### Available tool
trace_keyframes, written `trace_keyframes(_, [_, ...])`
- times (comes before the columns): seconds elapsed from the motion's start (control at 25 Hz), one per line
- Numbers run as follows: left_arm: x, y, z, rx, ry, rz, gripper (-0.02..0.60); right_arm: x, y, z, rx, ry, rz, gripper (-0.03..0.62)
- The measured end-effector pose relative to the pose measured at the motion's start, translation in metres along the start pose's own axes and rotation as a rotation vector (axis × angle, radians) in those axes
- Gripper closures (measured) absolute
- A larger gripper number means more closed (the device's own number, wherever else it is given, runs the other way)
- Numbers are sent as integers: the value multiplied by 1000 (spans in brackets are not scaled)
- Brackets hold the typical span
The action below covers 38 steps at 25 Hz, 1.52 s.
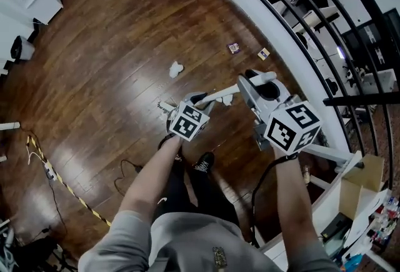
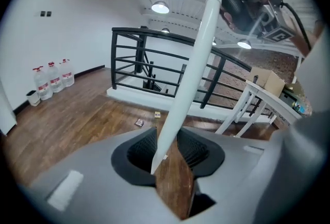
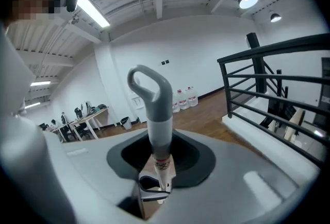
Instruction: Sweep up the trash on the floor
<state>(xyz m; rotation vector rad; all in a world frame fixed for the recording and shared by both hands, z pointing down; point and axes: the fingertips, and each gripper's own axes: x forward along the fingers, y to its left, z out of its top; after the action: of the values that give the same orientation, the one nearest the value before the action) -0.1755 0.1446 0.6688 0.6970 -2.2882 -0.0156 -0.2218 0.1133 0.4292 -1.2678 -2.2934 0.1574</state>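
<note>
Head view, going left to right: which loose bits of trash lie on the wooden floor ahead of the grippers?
crumpled white paper → small purplish wrapper → small yellowish wrapper

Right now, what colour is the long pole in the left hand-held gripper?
The pole is white, clearest in the left gripper view.

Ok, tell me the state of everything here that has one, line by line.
left gripper: fingers shut on the white pole
right gripper: fingers shut on the grey handle
crumpled paper: lying on the floor, unswept
small wrappers: lying on the floor by the railing
ceiling lamp: lit
water bottles: upright
</note>
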Motion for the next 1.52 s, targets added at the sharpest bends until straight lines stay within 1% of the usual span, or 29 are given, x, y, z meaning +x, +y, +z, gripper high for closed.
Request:
trace_keyframes(0.08, [-24, 24, -25, -23, 38, 22, 456, 28, 19, -9, 34, 26, 22, 500])
trace_keyframes(0.2, [-52, 58, -67, -42, 95, 35, 456, 70, 46, -31, 71, 85, 39, 500])
trace_keyframes(0.36, [-65, 96, -114, -81, 153, 22, 454, 119, 77, -62, 81, 146, 55, 502])
trace_keyframes(0.44, [-65, 109, -125, -99, 159, 11, 453, 136, 85, -70, 60, 164, 53, 500])
trace_keyframes(0.56, [-61, 119, -129, -106, 147, -12, 451, 150, 92, -74, 3, 187, 41, 501])
trace_keyframes(0.64, [-51, 122, -124, -93, 132, -26, 451, 150, 87, -71, -25, 189, 23, 501])
trace_keyframes(0.72, [-35, 120, -113, -72, 115, -45, 449, 145, 74, -67, -44, 189, -7, 500])
trace_keyframes(1.04, [41, 85, -51, 3, 108, -133, 443, 98, -13, -49, -53, 189, -132, 500])
trace_keyframes(1.16, [76, 63, -19, 53, 97, -175, 443, 71, -48, -39, -43, 174, -197, 500])
trace_keyframes(1.36, [131, 21, 30, 160, 93, -253, 443, 22, -104, -27, -6, 144, -319, 502])
trace_keyframes(1.52, [165, -15, 57, 245, 100, -320, 443, -16, -140, -24, 29, 121, -393, 502])
